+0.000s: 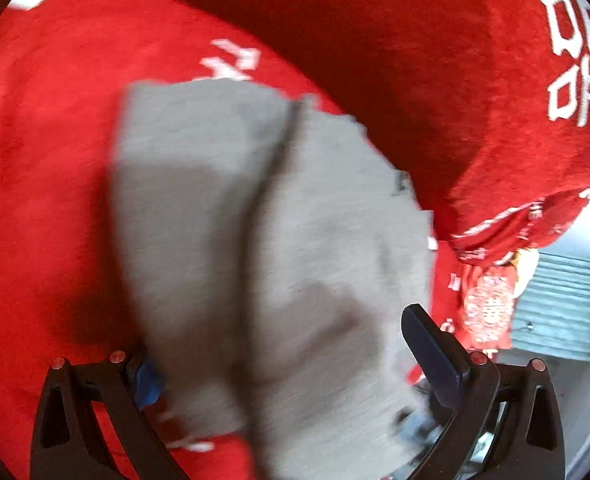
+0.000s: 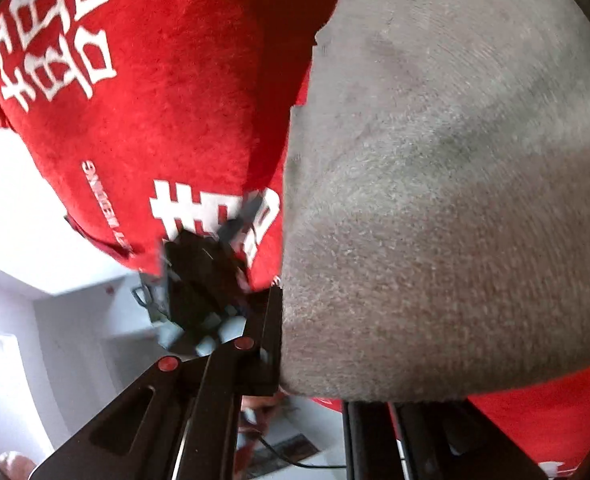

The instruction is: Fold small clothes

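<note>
Grey cloth [image 1: 255, 216], a small soft piece of clothing, lies on a big red blanket [image 1: 47, 152] with white signs on it. In the left wrist view the picture is blurry, and a dark seam line runs down the grey cloth.

The left gripper [image 1: 279, 364] has its two black fingers wide apart. The grey cloth fills the space between them, and the left finger is partly hidden behind it. The pads do not squeeze the cloth.

In the right wrist view the grey cloth [image 2: 447, 200] is very close and fills most of the right side. Its edge sits at the tips of the right gripper [image 2: 295, 344]. That gripper is pinched shut, with the edge of the grey cloth caught between its fingers.

Red blanket [image 2: 167, 92] hangs in a fold on the left of that view. Past it, a dark object is too blurry to name.
</note>
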`<state>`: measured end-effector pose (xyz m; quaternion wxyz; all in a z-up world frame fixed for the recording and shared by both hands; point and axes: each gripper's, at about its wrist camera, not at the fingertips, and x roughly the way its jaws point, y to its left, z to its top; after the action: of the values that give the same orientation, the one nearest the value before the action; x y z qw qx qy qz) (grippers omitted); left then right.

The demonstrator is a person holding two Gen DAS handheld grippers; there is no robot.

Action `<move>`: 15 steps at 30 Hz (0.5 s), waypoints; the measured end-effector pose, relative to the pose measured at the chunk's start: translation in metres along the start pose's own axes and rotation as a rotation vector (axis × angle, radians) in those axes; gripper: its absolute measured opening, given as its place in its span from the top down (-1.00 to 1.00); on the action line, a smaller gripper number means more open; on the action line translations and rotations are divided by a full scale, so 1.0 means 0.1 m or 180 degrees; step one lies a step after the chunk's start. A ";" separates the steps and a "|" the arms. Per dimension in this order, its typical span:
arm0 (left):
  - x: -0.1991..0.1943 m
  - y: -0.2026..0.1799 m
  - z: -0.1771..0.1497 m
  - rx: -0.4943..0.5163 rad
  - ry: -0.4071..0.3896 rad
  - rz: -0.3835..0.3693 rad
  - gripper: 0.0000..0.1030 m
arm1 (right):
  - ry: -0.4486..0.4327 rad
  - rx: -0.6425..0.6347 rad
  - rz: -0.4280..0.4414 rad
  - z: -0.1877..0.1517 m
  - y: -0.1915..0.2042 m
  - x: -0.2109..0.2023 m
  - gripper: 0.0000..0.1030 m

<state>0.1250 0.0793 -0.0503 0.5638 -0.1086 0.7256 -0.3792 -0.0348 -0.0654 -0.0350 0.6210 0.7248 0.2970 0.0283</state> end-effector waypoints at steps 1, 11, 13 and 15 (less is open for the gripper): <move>0.03 -0.09 0.01 0.0056 -0.0022 -0.0008 -0.99 | 0.0044 -0.0040 -0.0107 -0.02 -0.03 0.00 0.83; 0.48 -0.36 0.01 0.0478 0.0115 0.0838 0.09 | 0.0331 -0.0477 -0.1110 -0.02 0.03 -0.42 0.26; 0.48 -0.34 0.02 0.0399 0.0115 0.0811 0.09 | 0.0050 -0.0673 -0.1224 0.20 0.18 -0.59 0.26; 0.49 -0.35 0.03 0.0385 0.0098 0.0837 0.09 | -0.0185 -0.0840 -0.1366 0.45 0.29 -0.68 0.46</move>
<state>0.1015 0.0250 -0.0627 0.6030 0.0275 0.7179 -0.3468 -0.0609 -0.1382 0.0034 0.7103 0.5584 0.4197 -0.0865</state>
